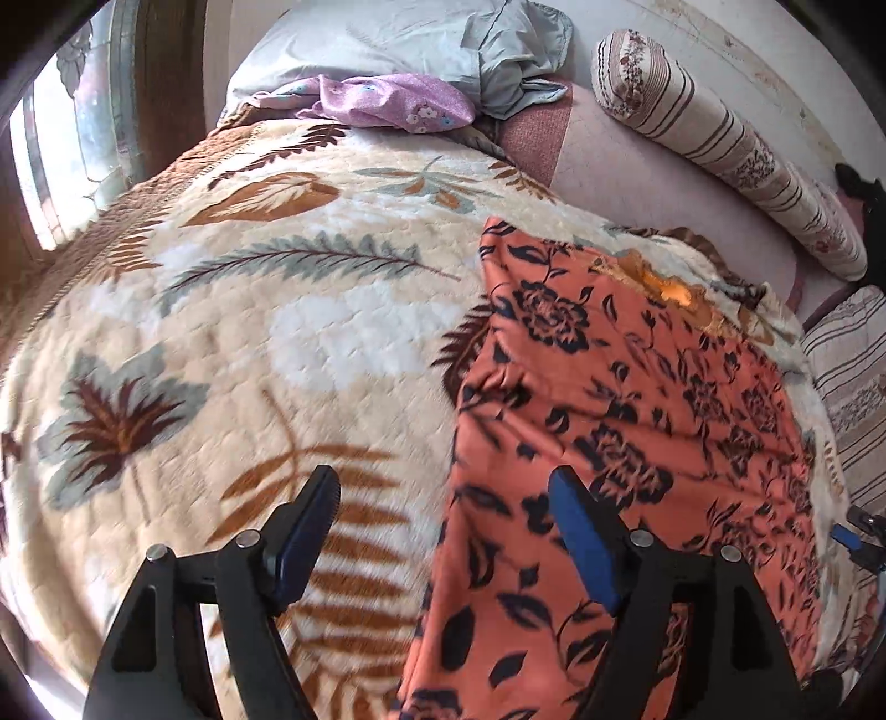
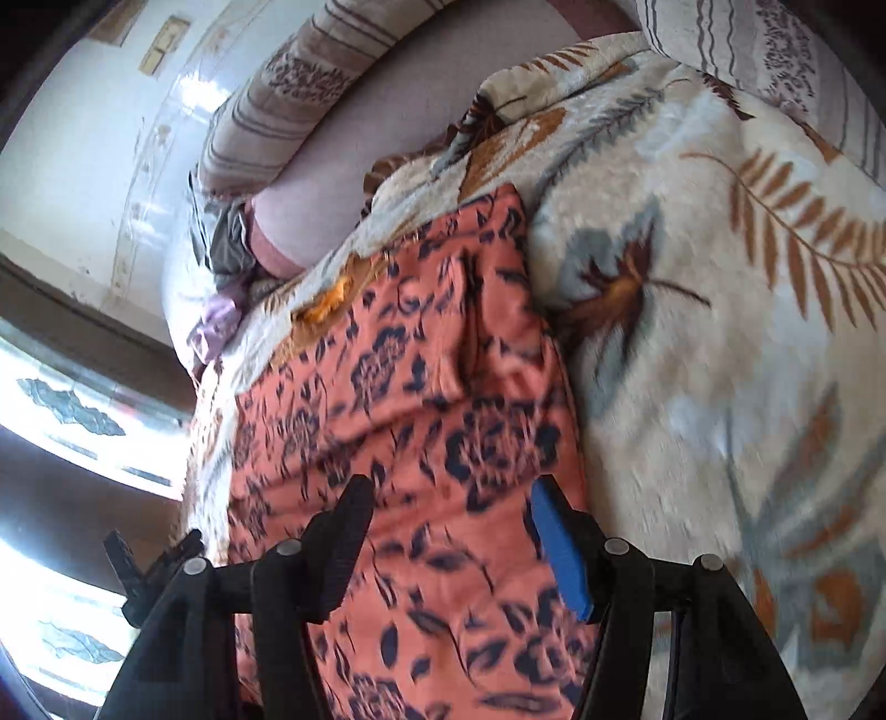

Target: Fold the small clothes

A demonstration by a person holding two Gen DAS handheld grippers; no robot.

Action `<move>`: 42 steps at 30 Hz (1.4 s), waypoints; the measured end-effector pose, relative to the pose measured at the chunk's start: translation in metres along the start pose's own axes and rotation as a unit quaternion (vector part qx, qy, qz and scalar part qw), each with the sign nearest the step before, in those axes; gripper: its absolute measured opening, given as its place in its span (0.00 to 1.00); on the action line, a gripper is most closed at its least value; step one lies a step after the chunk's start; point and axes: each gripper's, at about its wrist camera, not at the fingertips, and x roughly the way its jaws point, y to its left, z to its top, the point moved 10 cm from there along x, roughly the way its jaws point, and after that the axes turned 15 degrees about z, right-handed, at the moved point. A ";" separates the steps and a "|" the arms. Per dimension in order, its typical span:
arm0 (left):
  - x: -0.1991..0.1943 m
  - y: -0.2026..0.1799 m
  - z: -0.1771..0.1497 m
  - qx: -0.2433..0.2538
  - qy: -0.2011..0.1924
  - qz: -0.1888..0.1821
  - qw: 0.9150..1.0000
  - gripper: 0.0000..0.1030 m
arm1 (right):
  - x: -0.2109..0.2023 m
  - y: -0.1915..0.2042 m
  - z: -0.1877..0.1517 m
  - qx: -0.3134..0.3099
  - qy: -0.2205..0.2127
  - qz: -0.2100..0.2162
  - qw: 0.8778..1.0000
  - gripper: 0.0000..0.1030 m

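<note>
orange floral garment lies lengthwise on bed, running away from both | right gripper over it, left gripper at its edge; both agape, empty

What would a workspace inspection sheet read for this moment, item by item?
Surface: bed covered by a cream leaf-print blanket.
Job's things: orange dress with dark flowers, lying flat in a long strip on the blanket, held by nothing.
Clutter: purple cloth and grey-blue cloth at the far end; striped bolster along the wall.
Grippers: left tongs open, one finger over the blanket, one over the dress; right tongs open above the dress. Both empty.
Cables: nothing seen.
Surroundings: window, bright; pale wall behind the bolster.
</note>
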 end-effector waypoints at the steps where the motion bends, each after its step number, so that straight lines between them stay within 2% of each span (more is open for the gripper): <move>1: -0.006 0.004 -0.011 0.007 0.001 0.014 1.000 0.76 | -0.006 -0.002 -0.018 -0.002 0.012 -0.019 1.000 0.67; 3: -0.019 0.007 -0.029 0.013 0.005 0.024 1.000 0.76 | -0.013 -0.006 -0.051 0.000 0.037 -0.040 0.999 0.70; 6: -0.034 0.008 -0.051 0.012 0.010 0.017 1.000 0.76 | -0.021 -0.011 -0.091 0.008 0.064 -0.051 0.997 0.76; 10: -0.050 0.007 -0.072 0.022 0.008 0.017 1.000 0.76 | -0.028 -0.019 -0.119 0.014 0.068 -0.064 0.996 0.77; 17: -0.062 0.010 -0.094 0.027 0.016 0.014 0.999 0.76 | -0.042 -0.016 -0.125 0.028 0.045 -0.061 0.997 0.77; 19: -0.059 0.015 -0.106 0.018 0.036 0.008 0.999 0.76 | -0.047 -0.017 -0.126 0.027 0.045 -0.063 0.997 0.77; 22: -0.050 0.017 -0.129 0.006 0.081 -0.021 0.996 0.76 | -0.050 -0.022 -0.129 0.033 0.056 -0.062 0.996 0.77; 25: -0.044 0.015 -0.150 0.007 0.113 -0.042 0.993 0.76 | -0.050 -0.024 -0.130 0.041 0.055 -0.045 0.997 0.77; 28: -0.044 0.020 -0.156 0.004 0.116 -0.041 0.992 0.76 | -0.056 -0.024 -0.130 0.049 0.049 -0.037 0.997 0.77; 32: -0.043 0.028 -0.158 -0.011 0.125 -0.045 0.991 0.76 | -0.078 -0.039 -0.125 0.051 0.034 -0.058 0.996 0.77; 34: -0.039 0.029 -0.162 -0.014 0.137 -0.047 0.989 0.76 | -0.077 -0.050 -0.131 0.083 0.051 -0.042 0.994 0.77; 38: -0.043 0.027 -0.165 -0.013 0.139 -0.067 0.988 0.76 | -0.061 -0.031 -0.150 0.089 0.094 0.034 0.991 0.77; 40: -0.045 0.027 -0.168 -0.022 0.146 -0.087 0.985 0.76 | -0.054 -0.030 -0.157 0.084 0.108 0.029 0.990 0.77; 42: -0.044 0.029 -0.169 -0.026 0.150 -0.086 0.984 0.76 | -0.051 -0.035 -0.158 0.104 0.108 0.035 0.988 0.77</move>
